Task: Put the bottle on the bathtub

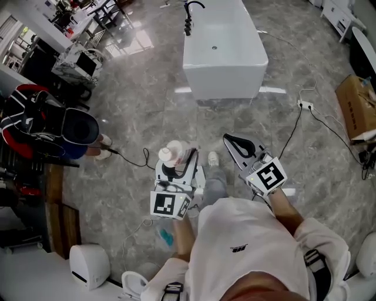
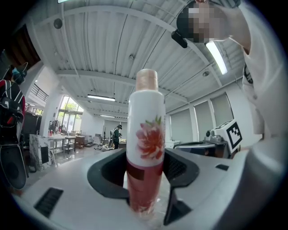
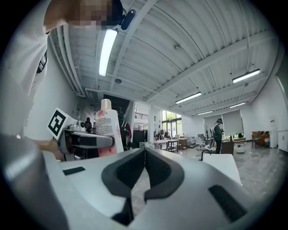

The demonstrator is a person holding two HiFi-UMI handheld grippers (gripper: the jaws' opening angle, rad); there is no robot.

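jaws of our left gripper (image 1: 177, 166) clamp the bottle (image 2: 145, 148) upright, well short of the bathtub (image 1: 223, 56); our right gripper (image 3: 144, 175) is clenched, empty.

Setting: a large open-plan test hall around you, part lab, part office. Evidence: polished grey stone floor (image 1: 147, 106); freestanding white bathtub (image 1: 225, 56) with black tap (image 1: 189, 14), set alone mid-floor; power strip (image 1: 305, 106) and loose cables (image 1: 329, 126) trailing over it; cardboard box (image 1: 356, 106) at your right; ribbed white ceiling (image 3: 189, 49) with strip lights (image 3: 107, 49); tall windows (image 2: 67, 114); work tables (image 2: 56, 143), a person (image 2: 117, 134) standing among them
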